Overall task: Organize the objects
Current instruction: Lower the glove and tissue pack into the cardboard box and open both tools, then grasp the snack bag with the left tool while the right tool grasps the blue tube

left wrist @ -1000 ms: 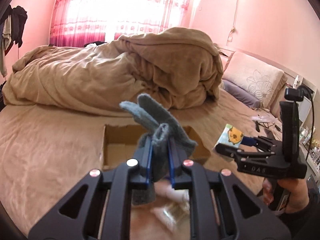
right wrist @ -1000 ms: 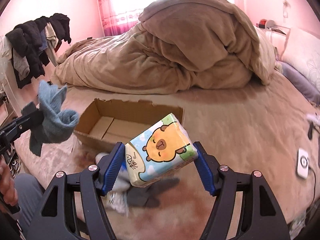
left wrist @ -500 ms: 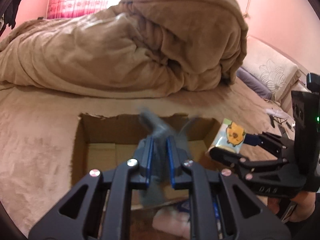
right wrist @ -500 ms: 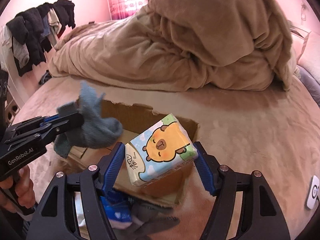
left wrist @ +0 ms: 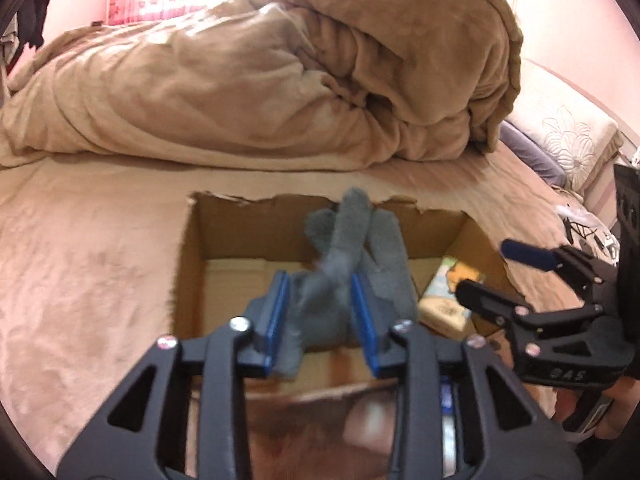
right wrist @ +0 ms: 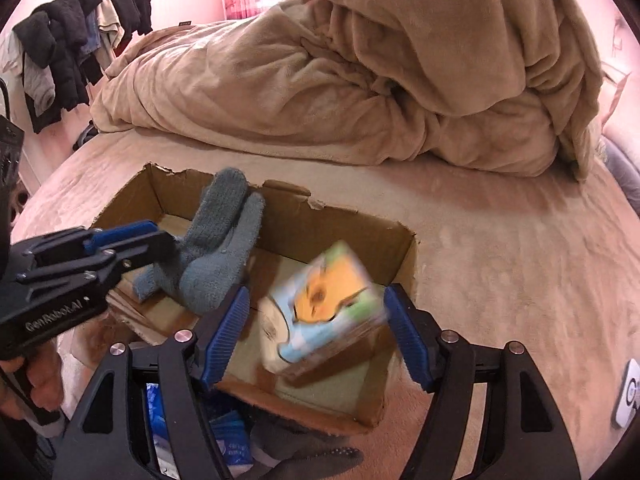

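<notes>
An open cardboard box (left wrist: 192,264) (right wrist: 400,256) lies on the bed. My left gripper (left wrist: 320,316) (right wrist: 160,240) is over the box with its jaws apart. A grey knit glove (left wrist: 352,264) (right wrist: 216,248) sits loose between them, dropping into the box. My right gripper (right wrist: 316,328) (left wrist: 492,276) is over the box's right end, jaws wide apart. A tissue pack with an orange cartoon animal (right wrist: 324,312) (left wrist: 448,296) is blurred, falling free between them into the box.
A heaped tan duvet (left wrist: 320,72) fills the far side of the bed. Pillows (left wrist: 568,140) lie at right. Clothes hang at left (right wrist: 68,36). A blue packet (right wrist: 232,440) and a dark sock (right wrist: 304,452) lie in front of the box. A white device (right wrist: 628,392) lies at right.
Both grippers moved forward over the box and opened. The glove and the tissue pack were let go and are dropping into the box.
</notes>
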Motion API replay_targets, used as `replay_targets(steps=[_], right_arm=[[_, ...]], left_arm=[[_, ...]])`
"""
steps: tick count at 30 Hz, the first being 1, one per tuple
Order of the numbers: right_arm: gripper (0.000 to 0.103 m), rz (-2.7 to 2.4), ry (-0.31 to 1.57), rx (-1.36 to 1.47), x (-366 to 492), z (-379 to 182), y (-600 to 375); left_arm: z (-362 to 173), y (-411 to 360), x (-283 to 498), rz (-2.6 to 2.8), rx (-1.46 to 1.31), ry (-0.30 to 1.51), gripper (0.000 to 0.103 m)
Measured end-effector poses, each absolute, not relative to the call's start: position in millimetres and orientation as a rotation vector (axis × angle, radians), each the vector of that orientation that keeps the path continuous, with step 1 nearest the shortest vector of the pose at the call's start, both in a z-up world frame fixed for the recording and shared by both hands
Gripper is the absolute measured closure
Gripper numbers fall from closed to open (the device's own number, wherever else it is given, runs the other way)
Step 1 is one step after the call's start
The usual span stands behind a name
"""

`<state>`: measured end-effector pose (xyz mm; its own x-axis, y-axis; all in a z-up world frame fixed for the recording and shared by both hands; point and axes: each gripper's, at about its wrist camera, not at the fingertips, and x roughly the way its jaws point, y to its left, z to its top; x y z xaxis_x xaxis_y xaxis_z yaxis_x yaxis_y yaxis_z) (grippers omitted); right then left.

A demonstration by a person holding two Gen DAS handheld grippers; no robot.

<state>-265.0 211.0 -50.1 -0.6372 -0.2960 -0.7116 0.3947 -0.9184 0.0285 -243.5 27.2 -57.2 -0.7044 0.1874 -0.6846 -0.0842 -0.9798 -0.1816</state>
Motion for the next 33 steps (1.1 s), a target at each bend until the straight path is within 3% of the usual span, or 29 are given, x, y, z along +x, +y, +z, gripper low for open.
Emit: replay_targets(steps=[1, 3, 5, 18, 33], right_arm=[[0.014, -2.534, 0.182, 1.069, -265.0, -50.1, 211.0], [0.013, -2.556, 0.196, 1.039, -257.1, -42.1, 210.5], [0.013, -2.577, 0.206, 1.010, -246.4, -32.5, 210.4], [0.013, -2.642, 0.216, 0.956, -157.1, 8.6, 207.5], [0.013, -2.673, 0.149, 0.922, -79.4, 24.9, 228.2]], left_arm=[[-53.4, 25.9, -237.8, 2.771, -1.125, -0.205, 0.059], [-44.7, 22.9, -225.4, 2.786, -1.100, -0.208, 0.037], [-33.6, 18.7, -208.5, 2.815, -1.060, -0.216, 0.028], [20.3, 13.8, -109.0, 2.846, -0.931, -0.195, 0.023], [-0.7, 8.6, -51.0, 2.840, -1.008, -0.173, 0.019]])
